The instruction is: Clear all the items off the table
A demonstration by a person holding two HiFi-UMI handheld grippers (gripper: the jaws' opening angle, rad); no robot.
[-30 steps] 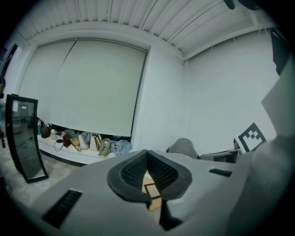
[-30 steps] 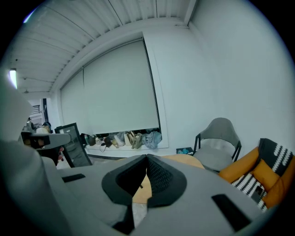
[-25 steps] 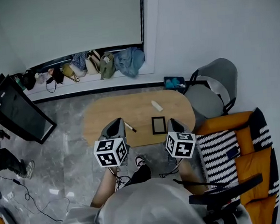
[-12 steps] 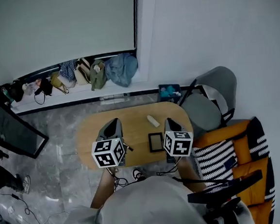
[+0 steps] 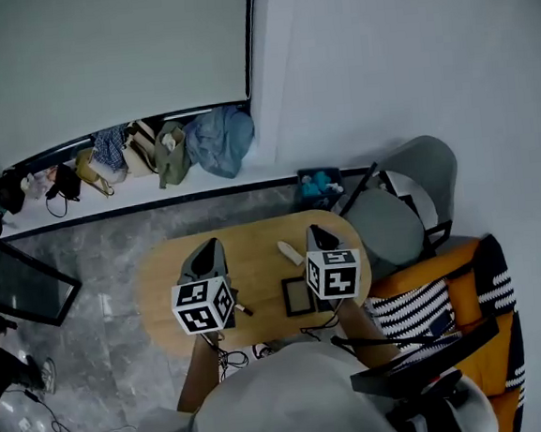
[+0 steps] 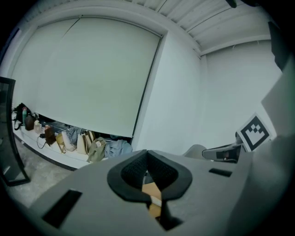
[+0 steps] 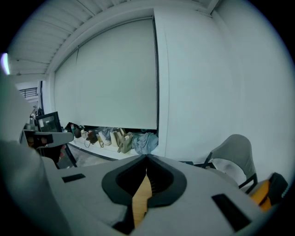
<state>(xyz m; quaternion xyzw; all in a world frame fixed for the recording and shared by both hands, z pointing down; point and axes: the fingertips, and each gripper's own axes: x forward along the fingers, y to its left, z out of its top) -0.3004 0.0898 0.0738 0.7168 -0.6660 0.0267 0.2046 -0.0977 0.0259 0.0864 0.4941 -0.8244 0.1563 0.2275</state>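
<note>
The left gripper [image 5: 208,250] is hovering over the left half of the light-brown oval wooden table [image 5: 163,281], at the middle of the head view. Its own view is showing its black pads meeting at the tips [image 6: 147,153], jaws together with nothing between them and only a sliver of tabletop showing in the slit below. The right gripper [image 5: 314,232] is hanging over the table's right half, and its jaws are likewise pressed together on nothing [image 7: 147,157].

Three items are lying on the table. A small white oblong item [image 5: 291,253] is resting between the two grippers, just left of the right gripper's jaws. A flat black-framed rectangle [image 5: 298,295] is lying below it in the frame, close to the table's near edge and just beside the right gripper's marker cube. A thin pen-like stick with a dark tip [image 5: 242,309] is lying just right of the left gripper's marker cube.

A grey shell chair [image 5: 401,199] is standing to the right of the table. An orange seat with a black-and-white striped cushion [image 5: 420,305] is filling the lower right of the frame. A row of bags and cloth bundles [image 5: 166,149] is sitting along the ledge at the upper left.
</note>
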